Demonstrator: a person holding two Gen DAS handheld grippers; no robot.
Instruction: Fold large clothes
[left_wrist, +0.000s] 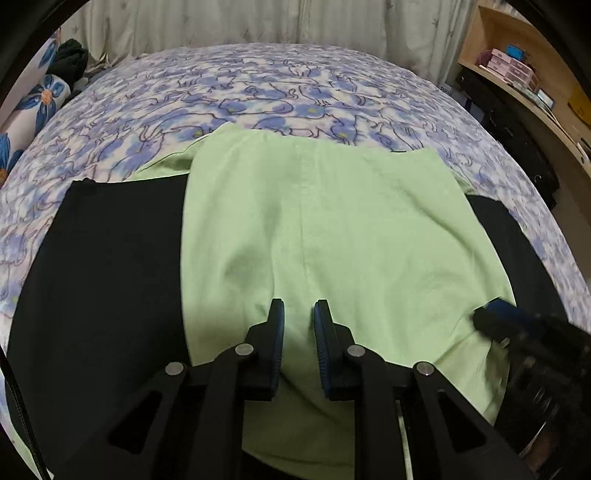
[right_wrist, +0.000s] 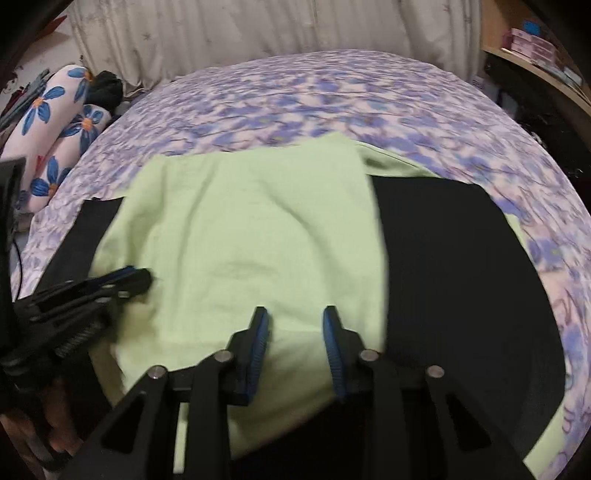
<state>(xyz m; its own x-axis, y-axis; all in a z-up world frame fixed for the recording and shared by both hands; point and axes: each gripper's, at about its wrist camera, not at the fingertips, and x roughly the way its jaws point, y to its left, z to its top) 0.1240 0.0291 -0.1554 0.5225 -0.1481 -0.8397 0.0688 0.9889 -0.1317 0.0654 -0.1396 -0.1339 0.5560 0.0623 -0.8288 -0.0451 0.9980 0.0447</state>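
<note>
I'm over a bed (left_wrist: 295, 85) with a blue-and-purple flower sheet. The light green garment (left_wrist: 332, 221) lies flat in the middle of a black mat (left_wrist: 110, 277), partly folded: one flap sits doubled over the body, and a bit of green sticks out past the mat's far edge.

My left gripper (left_wrist: 298, 314) hovers low over the near part of the green garment, jaws a narrow gap apart, nothing pinched between the pads that I can see. So released, not grasping.

My right gripper (right_wrist: 295, 321) is over the garment's near right portion, close to where green meets black mat. Its jaws stand a little wider, and no cloth is caught between them. That view is motion-blurred, so whether the tips brush the fabric I can't tell.

Each gripper shows in the other's view, beside it over the garment's near edge.

Flowered pillows (right_wrist: 55, 122) lie at far left, curtains (right_wrist: 258, 29) behind, a wooden shelf (left_wrist: 517, 66) at right.
</note>
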